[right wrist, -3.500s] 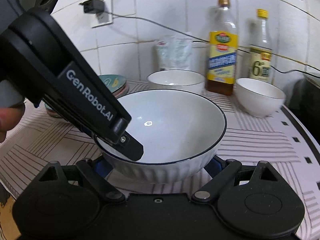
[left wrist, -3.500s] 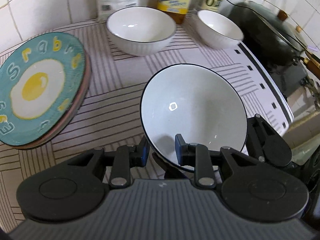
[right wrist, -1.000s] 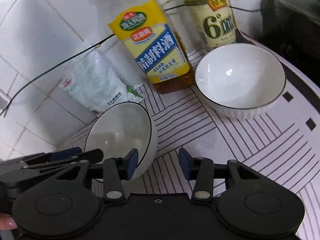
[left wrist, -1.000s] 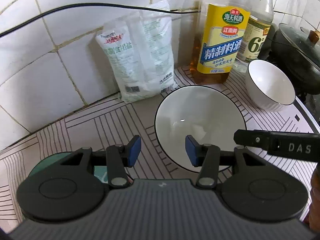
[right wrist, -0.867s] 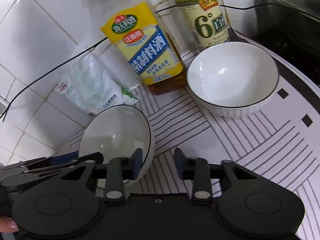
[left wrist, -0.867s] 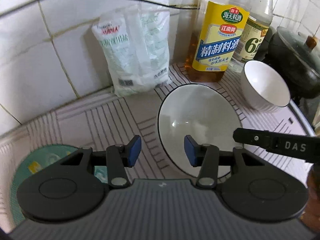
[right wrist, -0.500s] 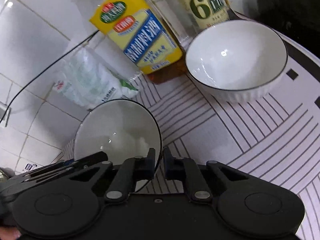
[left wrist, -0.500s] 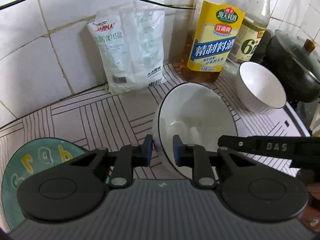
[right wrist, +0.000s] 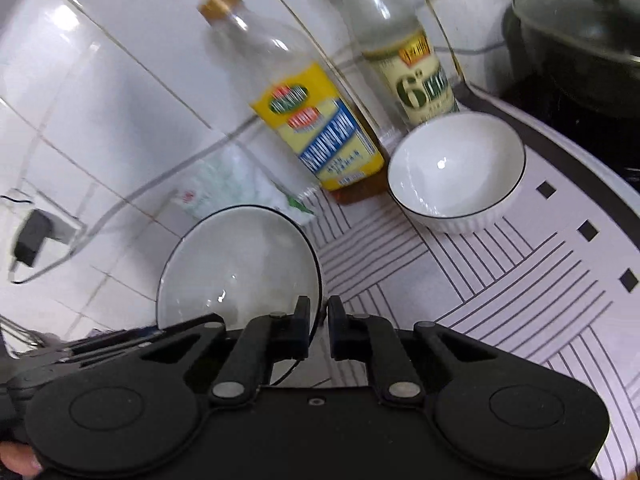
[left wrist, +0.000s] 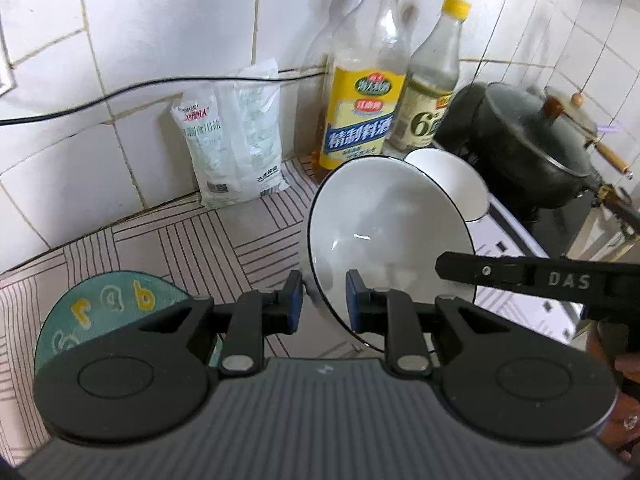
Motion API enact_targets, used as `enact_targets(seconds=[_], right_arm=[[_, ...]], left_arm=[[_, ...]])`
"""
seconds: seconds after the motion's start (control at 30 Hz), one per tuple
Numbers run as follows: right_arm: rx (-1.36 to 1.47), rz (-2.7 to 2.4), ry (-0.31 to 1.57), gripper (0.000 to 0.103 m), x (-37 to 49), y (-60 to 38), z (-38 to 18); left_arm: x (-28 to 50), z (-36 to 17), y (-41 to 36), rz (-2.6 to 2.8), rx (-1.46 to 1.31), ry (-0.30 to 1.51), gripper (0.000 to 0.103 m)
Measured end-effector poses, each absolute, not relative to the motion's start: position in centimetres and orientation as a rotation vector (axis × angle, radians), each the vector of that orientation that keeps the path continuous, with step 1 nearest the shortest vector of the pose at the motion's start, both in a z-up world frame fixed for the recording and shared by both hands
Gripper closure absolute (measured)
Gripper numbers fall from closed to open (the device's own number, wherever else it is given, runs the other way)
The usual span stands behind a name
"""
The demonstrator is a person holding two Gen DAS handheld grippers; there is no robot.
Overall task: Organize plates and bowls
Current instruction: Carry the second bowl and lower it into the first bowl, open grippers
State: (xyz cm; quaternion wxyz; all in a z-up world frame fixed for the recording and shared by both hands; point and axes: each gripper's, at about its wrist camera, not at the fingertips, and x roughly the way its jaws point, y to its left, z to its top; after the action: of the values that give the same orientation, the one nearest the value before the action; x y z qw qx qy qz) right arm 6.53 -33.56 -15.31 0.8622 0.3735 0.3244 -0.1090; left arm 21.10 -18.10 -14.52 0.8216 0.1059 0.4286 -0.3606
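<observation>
A large white bowl (left wrist: 388,232) with a thin dark rim hangs tilted above the patterned counter, held from two sides. My left gripper (left wrist: 324,300) is shut on its near-left rim. My right gripper (right wrist: 319,326) is shut on the rim's opposite side and shows in the left wrist view as a black bar (left wrist: 520,276) across the bowl. In the right wrist view the same bowl (right wrist: 236,268) fills the lower left. A smaller white bowl (right wrist: 456,176) stands on the counter by the bottles, partly hidden behind the held bowl (left wrist: 460,184). A teal lettered plate (left wrist: 108,304) lies at lower left.
Against the tiled wall stand a yellow-labelled bottle (left wrist: 364,120), a vinegar bottle (left wrist: 428,112) and a salt bag (left wrist: 236,148). A black lidded pot (left wrist: 532,148) sits on the stove to the right. A black cable (left wrist: 120,88) runs along the wall.
Both grippers stood open around the bowl's rim a second ago. They have since shut on it, and the bowl has risen and tilted off the counter.
</observation>
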Motion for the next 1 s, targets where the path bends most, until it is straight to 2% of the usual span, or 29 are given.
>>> enact_targets(seconds=[0.23,0.4,1.0], right_arm=[[0.755,-0.208,0.645,0.089,3.6,-32.3,-11.7],[0.740,-0.216,0.641,0.089,1.8,-30.9,-11.6],[0.646,-0.263,0.656,0.089,-0.9,-27.0,-16.4]], left_arm=[[18.1,-11.9,-16.2,-0.762,0.184,0.932,0.083],[16.4,-11.4,-15.2,-0.764,0.164,0.957,0.080],[14.9,-17.2,-14.9,-0.701,0.275,1.131,0.081]])
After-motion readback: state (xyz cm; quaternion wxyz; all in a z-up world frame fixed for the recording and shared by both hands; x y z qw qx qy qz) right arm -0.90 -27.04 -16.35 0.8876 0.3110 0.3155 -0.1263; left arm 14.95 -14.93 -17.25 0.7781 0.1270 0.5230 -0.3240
